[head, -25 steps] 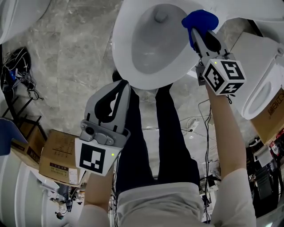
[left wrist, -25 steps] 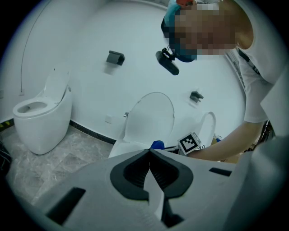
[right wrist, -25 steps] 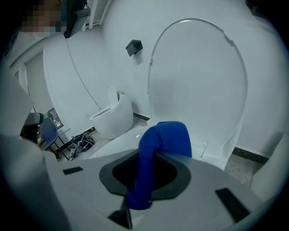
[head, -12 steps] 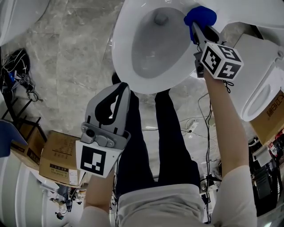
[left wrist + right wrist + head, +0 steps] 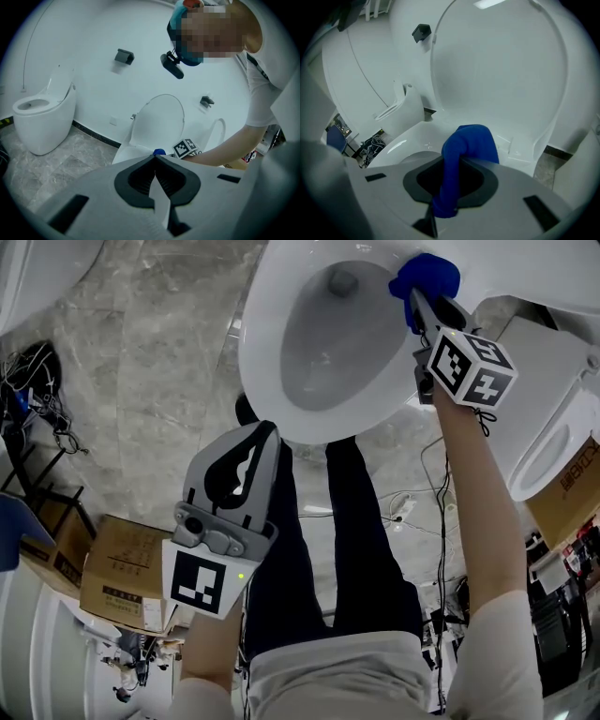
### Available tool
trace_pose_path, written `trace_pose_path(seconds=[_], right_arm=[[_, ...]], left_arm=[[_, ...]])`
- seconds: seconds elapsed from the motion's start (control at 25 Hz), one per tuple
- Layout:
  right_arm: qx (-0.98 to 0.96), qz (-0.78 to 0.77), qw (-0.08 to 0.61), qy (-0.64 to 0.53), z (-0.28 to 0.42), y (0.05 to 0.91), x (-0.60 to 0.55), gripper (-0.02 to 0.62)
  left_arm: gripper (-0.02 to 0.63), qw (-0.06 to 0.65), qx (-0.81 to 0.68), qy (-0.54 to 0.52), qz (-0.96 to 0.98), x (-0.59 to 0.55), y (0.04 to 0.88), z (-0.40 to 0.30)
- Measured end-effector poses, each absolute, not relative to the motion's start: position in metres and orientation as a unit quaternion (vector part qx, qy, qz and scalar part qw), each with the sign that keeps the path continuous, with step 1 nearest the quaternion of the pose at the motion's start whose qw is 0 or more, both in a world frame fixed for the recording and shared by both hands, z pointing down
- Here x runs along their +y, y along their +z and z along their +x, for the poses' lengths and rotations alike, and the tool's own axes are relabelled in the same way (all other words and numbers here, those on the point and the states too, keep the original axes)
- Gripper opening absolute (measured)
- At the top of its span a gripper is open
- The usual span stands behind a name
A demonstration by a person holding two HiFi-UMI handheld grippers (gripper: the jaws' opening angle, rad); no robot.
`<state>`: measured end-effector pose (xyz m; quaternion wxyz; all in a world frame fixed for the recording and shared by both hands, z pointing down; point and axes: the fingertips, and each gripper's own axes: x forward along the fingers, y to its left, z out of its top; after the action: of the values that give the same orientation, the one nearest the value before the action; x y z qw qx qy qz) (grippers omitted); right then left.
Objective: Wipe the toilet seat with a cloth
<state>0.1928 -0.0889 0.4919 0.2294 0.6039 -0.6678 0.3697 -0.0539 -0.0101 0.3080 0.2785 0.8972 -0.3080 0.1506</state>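
No text can be read. Cardboard box (image 5: 112, 563), lower left: printed label (image 5: 125, 597), too small to read. Cardboard carton (image 5: 574, 486), right edge: red characters, illegible. Marker cubes on left tongs (image 5: 265, 430) and right tongs (image 5: 417, 296): black-and-white square patterns only, no characters.

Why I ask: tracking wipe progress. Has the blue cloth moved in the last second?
Yes: the blue cloth slid up the toilet seat, toward its back.
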Motion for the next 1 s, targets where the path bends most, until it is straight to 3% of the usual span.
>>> trace_pose_path(seconds=[1.0], right_arm=[[-0.686,0.581,0.251,0.359,0.164,0.497,-0.119,0.048]], left_arm=[[0.008,0.281,-0.337,0.14,0.888,-0.015,0.311,-0.087]])
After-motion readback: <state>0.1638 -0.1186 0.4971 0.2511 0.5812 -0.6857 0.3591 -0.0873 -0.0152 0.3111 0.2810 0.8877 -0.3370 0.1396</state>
